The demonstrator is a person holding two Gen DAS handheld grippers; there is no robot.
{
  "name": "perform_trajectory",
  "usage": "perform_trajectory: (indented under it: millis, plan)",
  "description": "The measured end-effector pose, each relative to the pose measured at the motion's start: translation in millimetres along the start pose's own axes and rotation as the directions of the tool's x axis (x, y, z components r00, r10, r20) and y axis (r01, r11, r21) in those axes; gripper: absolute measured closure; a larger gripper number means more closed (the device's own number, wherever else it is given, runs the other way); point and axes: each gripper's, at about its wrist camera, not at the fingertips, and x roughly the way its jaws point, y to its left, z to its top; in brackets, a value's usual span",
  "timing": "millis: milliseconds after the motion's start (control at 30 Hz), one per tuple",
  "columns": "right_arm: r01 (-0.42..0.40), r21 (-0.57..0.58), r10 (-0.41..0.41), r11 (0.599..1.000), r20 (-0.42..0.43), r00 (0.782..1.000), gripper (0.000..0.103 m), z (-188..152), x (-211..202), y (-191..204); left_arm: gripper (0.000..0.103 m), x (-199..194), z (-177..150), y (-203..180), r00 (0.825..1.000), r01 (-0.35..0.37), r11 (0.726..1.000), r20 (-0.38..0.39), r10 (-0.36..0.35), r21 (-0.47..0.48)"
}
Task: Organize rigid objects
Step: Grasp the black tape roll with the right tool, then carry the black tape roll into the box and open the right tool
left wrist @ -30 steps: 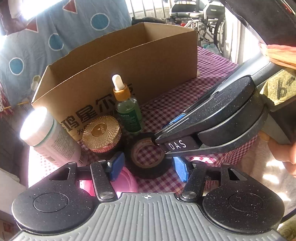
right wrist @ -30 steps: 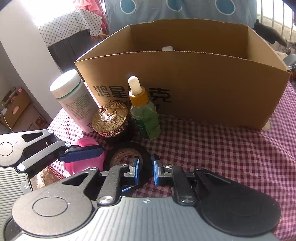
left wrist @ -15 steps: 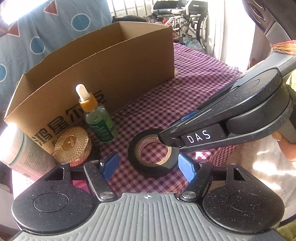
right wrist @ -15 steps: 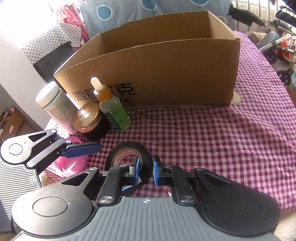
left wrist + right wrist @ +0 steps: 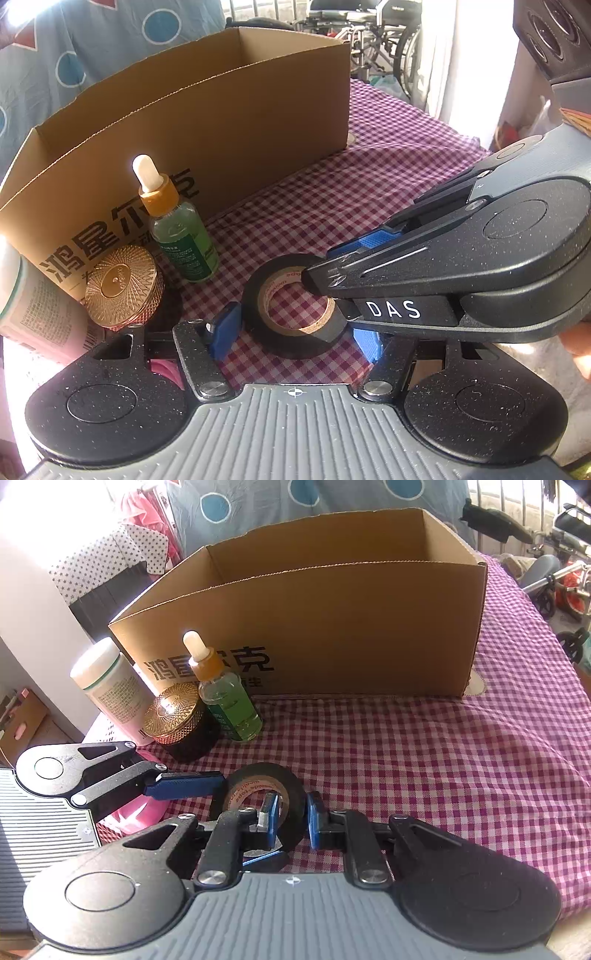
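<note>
A black tape roll is pinched by my right gripper, one pad inside the ring and one outside; it appears tilted, lifted a little off the checked cloth. My left gripper is open, its blue pads on either side of the roll, not touching. A green dropper bottle, a gold-lidded jar and a white bottle stand before the open cardboard box.
A pink object lies under my left gripper at the table's left edge. The purple checked cloth stretches right of the roll. Wheelchairs and bicycles stand behind the table.
Both grippers have drawn back and risen, so the box looks farther away. The tape roll has stayed in the right gripper's pinch and has tilted up off the cloth.
</note>
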Motion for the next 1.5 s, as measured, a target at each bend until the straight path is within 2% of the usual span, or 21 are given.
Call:
perform_trajectory:
  millis: [133,233,367,467,533,600,667,733,800,867,967,1067,1167,1267,1400,1500]
  plan:
    - [0.002,0.007,-0.002,1.000,0.032,0.999,0.085,4,-13,3,0.038,-13,3,-2,0.999,-0.013,1.000,0.035,0.012,0.009]
    - [0.012,-0.001,-0.012,1.000,0.098,0.995,0.085,13,-36,11,0.038,-39,14,-2,0.993,-0.041,0.999,0.109,0.038,0.023]
    - [0.032,-0.066,-0.017,0.997,0.225,0.974,0.085,38,-74,28,0.038,-79,38,5,0.969,-0.086,0.996,0.236,0.080,0.017]
    - [0.020,-0.115,0.015,0.993,0.296,0.955,0.085,66,-94,37,0.038,-101,60,18,0.945,-0.127,0.992,0.304,0.121,0.000]
    - [0.004,-0.149,0.044,0.989,0.319,0.947,0.085,89,-98,42,0.038,-108,73,27,0.935,-0.152,0.988,0.321,0.148,-0.013]
    - [-0.022,-0.177,0.078,0.984,0.314,0.946,0.085,116,-95,44,0.038,-109,89,41,0.934,-0.168,0.985,0.313,0.172,-0.041]
    - [-0.052,-0.189,0.105,0.981,0.282,0.954,0.085,141,-83,46,0.038,-103,104,60,0.945,-0.151,0.985,0.280,0.169,-0.082]
    - [-0.084,-0.190,0.127,0.978,0.228,0.965,0.085,164,-65,46,0.038,-93,116,81,0.963,-0.127,0.985,0.222,0.151,-0.117]
    - [-0.120,-0.180,0.146,0.976,0.134,0.980,0.085,189,-38,43,0.038,-77,126,101,0.982,-0.105,0.985,0.142,0.124,-0.140]
    - [-0.148,-0.153,0.156,0.977,0.041,0.987,0.084,209,-9,38,0.038,-58,130,118,0.993,-0.081,0.985,0.073,0.093,-0.152]
    - [-0.180,-0.101,0.171,0.978,-0.092,0.981,0.084,227,33,29,0.038,-25,134,141,0.999,-0.038,0.977,-0.045,0.029,-0.210]
    - [-0.192,-0.045,0.180,0.980,-0.193,0.965,0.084,231,69,20,0.038,1,135,155,0.992,-0.013,0.969,-0.127,-0.019,-0.248]
    - [-0.194,0.003,0.188,0.981,-0.273,0.944,0.084,237,101,14,0.038,23,134,167,0.974,0.004,0.958,-0.217,-0.069,-0.287]
    - [-0.198,0.056,0.205,0.979,-0.327,0.922,0.085,241,126,7,0.038,39,134,175,0.957,0.001,0.953,-0.277,-0.089,-0.302]
    - [-0.193,0.101,0.217,0.976,-0.367,0.904,0.085,242,148,2,0.038,56,133,185,0.936,-0.006,0.944,-0.335,-0.111,-0.330]
    - [-0.187,0.119,0.218,0.975,-0.371,0.902,0.085,242,158,1,0.035,62,131,191,0.931,-0.010,0.939,-0.346,-0.116,-0.343]
